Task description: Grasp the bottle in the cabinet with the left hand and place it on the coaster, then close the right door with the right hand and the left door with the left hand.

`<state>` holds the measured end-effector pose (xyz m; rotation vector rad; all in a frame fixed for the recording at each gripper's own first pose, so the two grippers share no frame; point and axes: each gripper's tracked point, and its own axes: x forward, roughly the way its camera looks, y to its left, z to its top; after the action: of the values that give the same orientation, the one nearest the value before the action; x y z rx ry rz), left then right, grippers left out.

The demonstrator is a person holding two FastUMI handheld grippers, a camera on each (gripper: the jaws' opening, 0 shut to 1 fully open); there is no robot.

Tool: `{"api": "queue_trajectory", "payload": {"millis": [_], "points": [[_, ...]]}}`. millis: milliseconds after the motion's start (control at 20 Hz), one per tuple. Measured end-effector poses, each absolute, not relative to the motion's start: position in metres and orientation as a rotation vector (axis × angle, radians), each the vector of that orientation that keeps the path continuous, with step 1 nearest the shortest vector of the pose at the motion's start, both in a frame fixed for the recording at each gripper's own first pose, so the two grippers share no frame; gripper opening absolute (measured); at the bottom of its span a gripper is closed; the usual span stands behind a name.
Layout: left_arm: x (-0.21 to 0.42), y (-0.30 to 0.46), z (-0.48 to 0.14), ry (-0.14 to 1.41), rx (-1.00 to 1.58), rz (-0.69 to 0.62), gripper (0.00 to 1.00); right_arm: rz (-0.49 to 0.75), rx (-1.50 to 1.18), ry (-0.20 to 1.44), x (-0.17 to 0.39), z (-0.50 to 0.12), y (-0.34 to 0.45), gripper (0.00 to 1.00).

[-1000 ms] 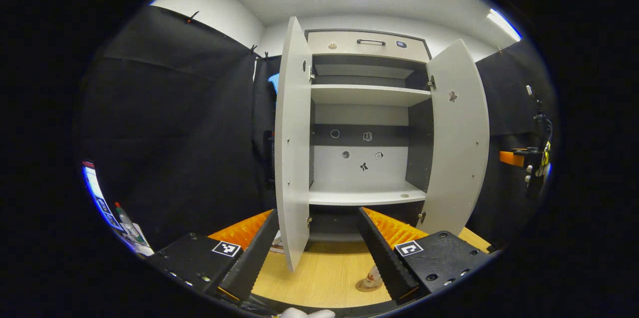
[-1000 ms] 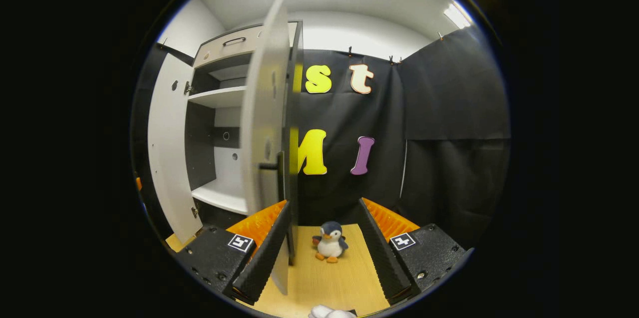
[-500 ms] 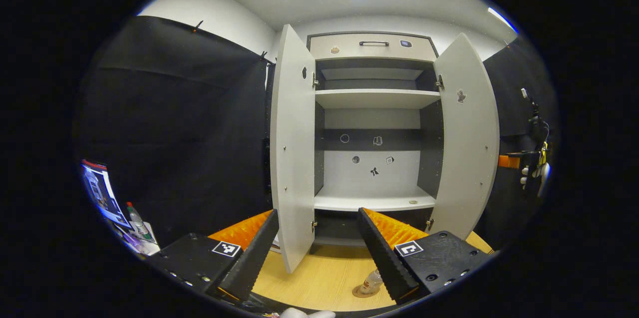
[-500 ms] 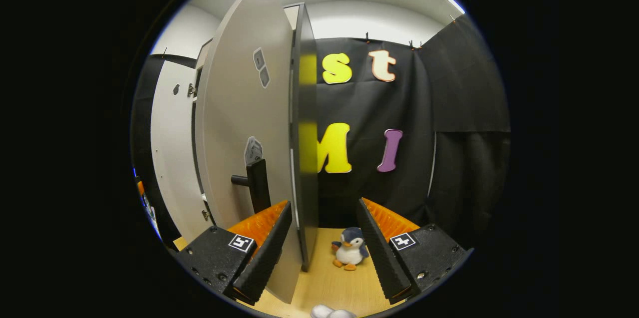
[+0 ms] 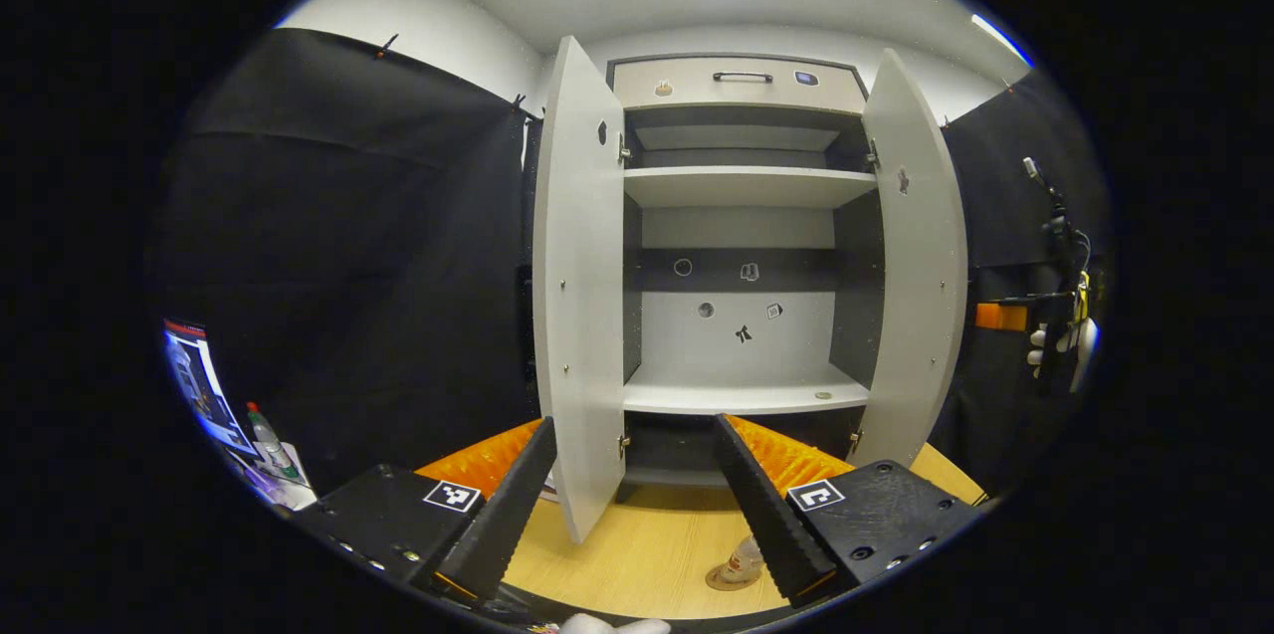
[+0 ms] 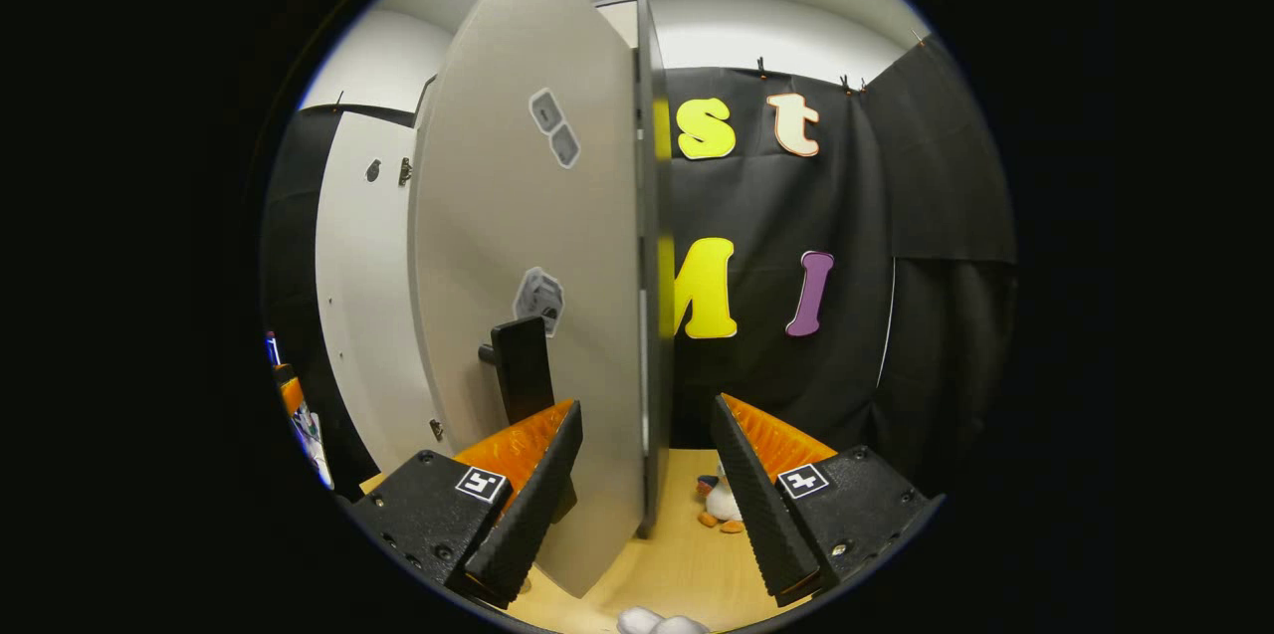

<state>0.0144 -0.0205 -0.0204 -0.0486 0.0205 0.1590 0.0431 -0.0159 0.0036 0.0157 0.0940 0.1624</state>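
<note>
Two cabinet (image 5: 742,82) doors stand open, the right door (image 6: 528,246) straddled by the empty spread right gripper (image 6: 642,475); its handle (image 6: 520,377) could snag. Left gripper (image 5: 637,495) gapes empty. Bottle (image 5: 742,562) sits on the coaster (image 5: 730,580), near the table's (image 5: 637,554) front edge.

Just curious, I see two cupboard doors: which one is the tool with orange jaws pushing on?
The right door, with the black handle. Its edge stands between the right gripper jaws; the left door hangs apart from it.
</note>
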Motion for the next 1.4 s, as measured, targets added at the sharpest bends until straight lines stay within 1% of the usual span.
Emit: {"api": "queue_trajectory", "payload": {"millis": [300,350,400,450,500,700,850,1050,1250,1400], "points": [[0.015,0.007,-0.020,0.003,-0.045,0.106,0.96,0.103,-0.005,0.063,0.049,0.007,-0.011,0.82],[0.015,0.011,-0.021,0.004,-0.046,0.099,0.96,0.106,-0.009,0.049,0.050,0.009,-0.010,0.81],[0.015,0.014,-0.023,0.002,-0.045,0.093,0.96,0.093,-0.012,0.050,0.051,0.009,-0.010,0.79],[0.015,0.018,-0.023,0.001,-0.044,0.087,0.93,0.083,-0.009,0.041,0.048,0.011,-0.011,0.82],[0.015,0.022,-0.023,-0.003,-0.044,0.082,0.96,0.076,-0.004,0.027,0.046,0.015,-0.011,0.82],[0.019,0.045,-0.023,-0.006,-0.034,0.072,0.96,0.041,-0.028,-0.007,0.046,0.020,-0.015,0.81],[0.026,0.071,-0.024,-0.005,-0.033,0.081,0.96,0.026,-0.049,0.004,0.035,0.017,-0.018,0.81],[0.044,0.116,-0.014,-0.034,-0.008,0.111,0.96,0.039,-0.054,0.014,0.023,0.012,-0.013,0.82],[0.075,0.164,0.002,-0.075,0.065,0.161,0.96,0.052,-0.034,0.064,0.008,-0.001,-0.004,0.81],[0.105,0.191,0.007,-0.083,0.072,0.172,0.96,0.033,-0.023,0.108,-0.004,-0.010,-0.003,0.81]]}}
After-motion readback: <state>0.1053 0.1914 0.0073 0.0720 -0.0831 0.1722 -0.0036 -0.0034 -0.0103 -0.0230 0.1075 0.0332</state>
